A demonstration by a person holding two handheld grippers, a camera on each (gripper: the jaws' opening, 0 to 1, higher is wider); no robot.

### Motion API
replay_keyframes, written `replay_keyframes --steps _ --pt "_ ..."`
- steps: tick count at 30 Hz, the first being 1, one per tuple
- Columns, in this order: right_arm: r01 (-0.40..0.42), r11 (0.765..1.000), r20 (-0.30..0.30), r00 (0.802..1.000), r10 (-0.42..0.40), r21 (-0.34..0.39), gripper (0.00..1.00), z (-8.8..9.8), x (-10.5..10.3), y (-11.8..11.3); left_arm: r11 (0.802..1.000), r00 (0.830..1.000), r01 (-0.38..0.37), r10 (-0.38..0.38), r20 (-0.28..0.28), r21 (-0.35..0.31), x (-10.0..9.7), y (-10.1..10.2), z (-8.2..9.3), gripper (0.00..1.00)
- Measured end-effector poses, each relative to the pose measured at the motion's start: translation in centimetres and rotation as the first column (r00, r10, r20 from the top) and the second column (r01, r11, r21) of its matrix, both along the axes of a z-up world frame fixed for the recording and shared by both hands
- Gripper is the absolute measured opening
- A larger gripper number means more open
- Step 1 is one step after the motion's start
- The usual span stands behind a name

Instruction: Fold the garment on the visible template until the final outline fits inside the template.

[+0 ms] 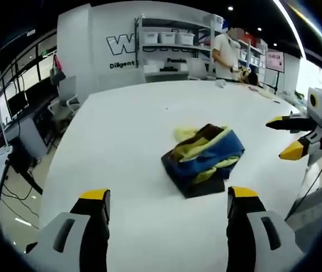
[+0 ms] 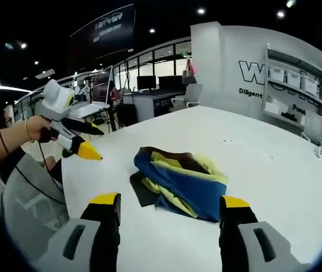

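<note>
Garment (image 1: 205, 158) is a crumpled blue-yellow heap mid-table (image 1: 127, 124), no clear long axis. Left gripper (image 1: 168, 201) and right gripper (image 2: 169, 205) both gape open, holding nothing.

garment (image 1: 204, 160): soft crumpled cloth, matt, blue, yellow and dark
surface (image 1: 127, 130): white, smooth, matt
left gripper (image 1: 169, 199): grey and black plastic, yellow tips
right gripper (image 2: 170, 203): same plastic look
</note>
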State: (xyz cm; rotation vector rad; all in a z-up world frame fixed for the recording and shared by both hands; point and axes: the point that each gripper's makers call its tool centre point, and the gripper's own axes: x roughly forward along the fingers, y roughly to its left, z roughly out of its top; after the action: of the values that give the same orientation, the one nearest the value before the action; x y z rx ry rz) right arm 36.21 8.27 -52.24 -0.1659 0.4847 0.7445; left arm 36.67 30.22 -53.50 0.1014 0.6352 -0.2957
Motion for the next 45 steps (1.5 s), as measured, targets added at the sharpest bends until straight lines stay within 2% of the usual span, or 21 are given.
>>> replay_keyframes --steps 2,8,12,14,19,22,32,45 --pt "0.003 1.0 0.015 1.0 -0.003 -0.008 0.69 -0.1 0.6 0.3 1.0 1.0 0.01 -0.01 -0.009 0.002 0.3 -0.2 -0.3 0.87" --pt "-0.014 1.0 0.01 1.0 0.014 0.01 0.64 -0.4 1.8 1.8 1.0 1.0 0.023 -0.024 -0.019 -0.001 1.3 -0.8 -0.9 0.86" --pt "-0.024 0.999 0.015 1.0 0.024 0.022 0.54 -0.8 2.8 2.8 0.999 0.999 0.05 -0.05 -0.02 0.001 1.8 -1.4 -1.3 0.86" --pt "-0.032 0.999 0.034 0.999 0.031 0.026 0.47 -0.9 3.3 3.5 0.998 0.998 0.063 -0.063 -0.01 0.005 2.0 -1.6 -1.3 0.86" --pt "-0.063 0.998 0.075 0.995 0.062 0.012 0.46 -1.3 4.6 5.3 0.997 0.997 0.082 -0.082 -0.015 0.008 2.4 -2.0 -1.8 0.85" --pt "-0.077 0.997 0.074 0.994 0.077 0.001 0.4 -1.9 5.1 6.1 0.997 0.996 0.082 -0.082 -0.025 0.012 2.5 -1.8 -2.2 0.83" --pt "-0.117 0.993 0.029 0.993 0.118 -0.031 0.39 -4.8 6.5 8.3 0.992 0.992 0.124 -0.124 -0.03 0.018 3.0 -2.3 -2.9 0.81" --pt "-0.155 0.982 0.04 0.986 0.159 -0.105 0.28 -7.1 8.0 9.7 0.992 0.992 0.123 -0.123 -0.038 -0.001 3.5 -2.7 -3.6 0.79"
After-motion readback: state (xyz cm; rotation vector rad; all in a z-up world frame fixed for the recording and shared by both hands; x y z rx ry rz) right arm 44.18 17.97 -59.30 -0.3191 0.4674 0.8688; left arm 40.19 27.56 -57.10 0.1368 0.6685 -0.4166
